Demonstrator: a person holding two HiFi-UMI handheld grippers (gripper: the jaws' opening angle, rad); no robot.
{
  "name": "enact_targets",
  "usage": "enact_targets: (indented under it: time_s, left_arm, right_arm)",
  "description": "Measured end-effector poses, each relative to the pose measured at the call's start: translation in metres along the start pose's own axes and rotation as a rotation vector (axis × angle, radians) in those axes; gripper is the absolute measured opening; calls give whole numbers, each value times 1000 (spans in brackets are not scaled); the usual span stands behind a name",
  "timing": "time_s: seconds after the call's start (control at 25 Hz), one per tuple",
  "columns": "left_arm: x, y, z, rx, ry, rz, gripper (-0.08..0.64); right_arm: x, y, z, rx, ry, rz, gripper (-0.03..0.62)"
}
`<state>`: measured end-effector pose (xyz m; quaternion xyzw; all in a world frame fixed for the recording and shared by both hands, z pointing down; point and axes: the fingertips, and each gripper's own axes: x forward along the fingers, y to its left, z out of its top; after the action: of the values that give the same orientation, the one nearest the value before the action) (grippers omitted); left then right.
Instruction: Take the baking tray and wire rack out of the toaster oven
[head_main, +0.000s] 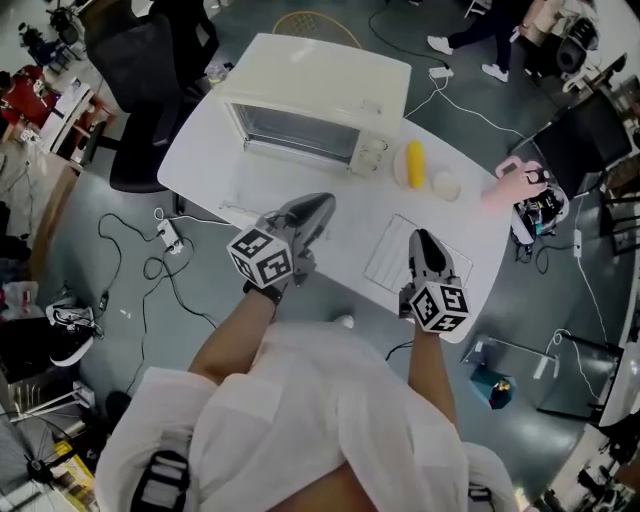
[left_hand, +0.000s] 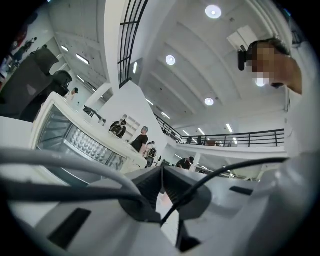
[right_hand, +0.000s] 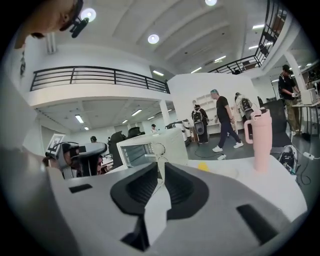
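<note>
Left claw (head_main: 320, 203), right claw (head_main: 423, 237); one toaster oven (head_main: 320, 85).

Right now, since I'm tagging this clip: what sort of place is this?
Likely an open-plan lab or workshop: cables on the floor, office chair by the table, mezzanine railing above.

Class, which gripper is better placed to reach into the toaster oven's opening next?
Left, probably. The left gripper sits before the chamber of the toaster oven; the right gripper is farther right, by the wire rack, nearer the knob side.
</note>
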<state>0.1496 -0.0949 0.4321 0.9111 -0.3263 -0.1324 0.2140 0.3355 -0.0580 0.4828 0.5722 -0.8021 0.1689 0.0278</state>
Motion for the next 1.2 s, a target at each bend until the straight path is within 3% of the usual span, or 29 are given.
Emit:
enact_targets:
  time_s: [0.48, 0.84, 1.2]
  left_arm:
    - [-49, 60, 69, 94, -21, 47, 17]
    - [-71, 118, 88, 161, 23, 104, 18]
    - [-84, 173, 96, 174, 78, 103, 18]
  right_arm:
    - [60, 77, 33, -3, -71, 57, 32]
    - [95, 114, 27, 5, -63, 57, 18]
    - [137, 162, 15, -34, -56, 102, 47]
